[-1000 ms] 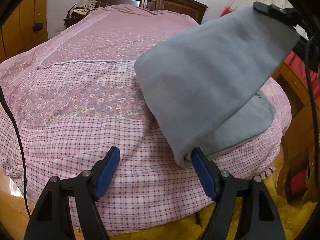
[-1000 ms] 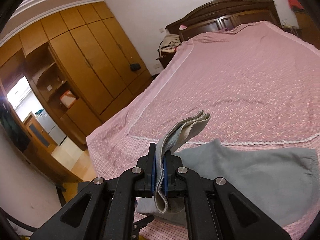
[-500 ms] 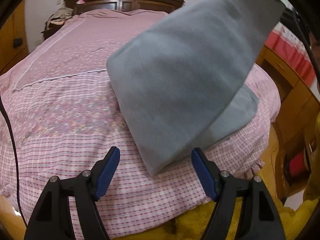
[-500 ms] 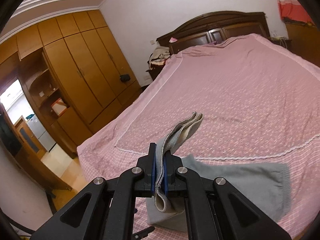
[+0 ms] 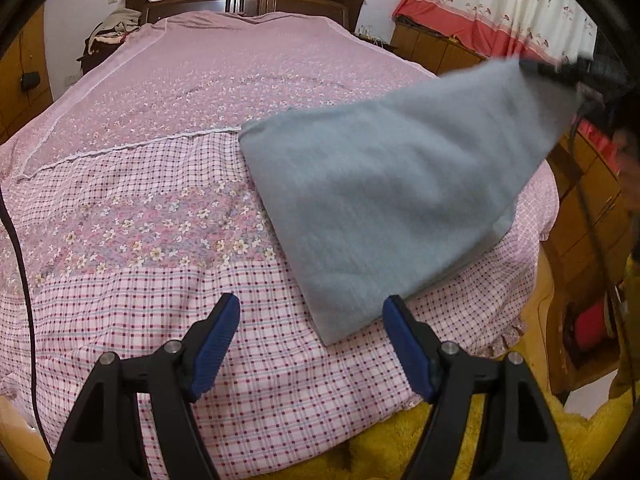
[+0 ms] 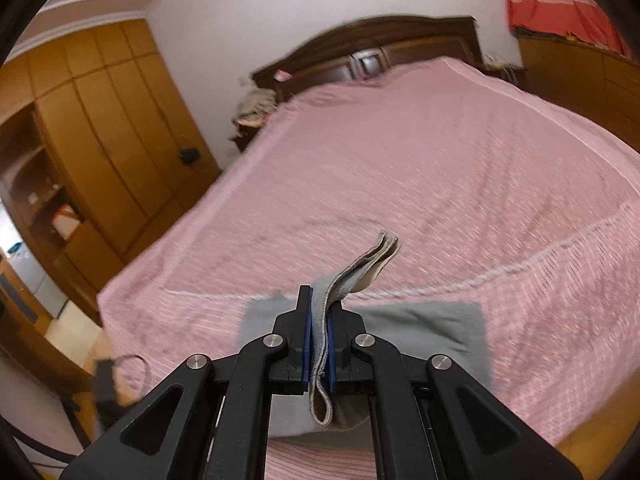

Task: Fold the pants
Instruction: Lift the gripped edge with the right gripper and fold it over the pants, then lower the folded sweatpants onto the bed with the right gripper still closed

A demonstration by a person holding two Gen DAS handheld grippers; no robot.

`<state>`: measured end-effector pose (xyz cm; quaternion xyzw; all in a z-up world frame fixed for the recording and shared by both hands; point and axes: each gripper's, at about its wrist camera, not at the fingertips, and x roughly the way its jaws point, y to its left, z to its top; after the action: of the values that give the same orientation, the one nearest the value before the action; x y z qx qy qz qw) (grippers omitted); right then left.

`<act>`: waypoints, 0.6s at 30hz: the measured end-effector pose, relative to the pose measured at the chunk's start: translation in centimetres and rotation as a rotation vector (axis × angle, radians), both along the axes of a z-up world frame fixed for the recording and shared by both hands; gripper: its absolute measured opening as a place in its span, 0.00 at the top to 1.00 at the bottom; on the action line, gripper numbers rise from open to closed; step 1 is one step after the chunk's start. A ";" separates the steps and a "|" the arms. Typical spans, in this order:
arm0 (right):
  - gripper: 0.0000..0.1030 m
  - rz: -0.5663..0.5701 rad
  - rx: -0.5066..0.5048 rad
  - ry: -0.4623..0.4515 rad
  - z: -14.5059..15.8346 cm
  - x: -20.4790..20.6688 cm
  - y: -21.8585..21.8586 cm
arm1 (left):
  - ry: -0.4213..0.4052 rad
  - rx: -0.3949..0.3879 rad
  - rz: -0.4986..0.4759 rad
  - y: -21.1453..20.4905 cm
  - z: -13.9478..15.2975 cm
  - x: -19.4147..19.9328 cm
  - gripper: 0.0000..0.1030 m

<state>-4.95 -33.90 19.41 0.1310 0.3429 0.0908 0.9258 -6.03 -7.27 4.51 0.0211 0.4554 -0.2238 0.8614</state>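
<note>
Home bedroom: bed (image 5: 168,128), headboard (image 6: 360,60), wardrobe (image 6: 104,128).

Pants (image 5: 384,208) lie on the bed's (image 5: 160,184) right front corner.

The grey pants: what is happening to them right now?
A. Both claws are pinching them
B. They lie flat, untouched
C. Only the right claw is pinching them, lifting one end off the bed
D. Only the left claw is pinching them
C: the right claw is shut on a fold of the grey pants, raising that end above the bed, while the left claw is open and holds nothing.
</note>
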 end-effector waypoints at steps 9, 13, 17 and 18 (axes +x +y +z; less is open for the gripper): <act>0.93 -0.120 -0.017 0.171 -7.8 1.4 -5.1 | 0.007 0.002 -0.011 -0.9 0.5 2.0 0.25; 0.93 -0.149 -0.018 0.229 -10.7 2.1 -6.6 | -0.007 0.020 -0.028 -2.2 0.9 3.8 0.25; 0.93 -0.155 -0.005 0.287 -13.4 2.6 -7.8 | -0.018 0.028 -0.057 -4.2 1.1 5.9 0.25; 0.93 -0.154 -0.002 0.293 -13.8 2.6 -7.9 | -0.019 0.029 -0.062 -4.6 1.1 6.3 0.25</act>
<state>-2.30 -41.82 5.65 0.1680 0.4632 -0.0010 0.8702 0.29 -11.86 5.58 0.0500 0.4496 -0.2437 0.8579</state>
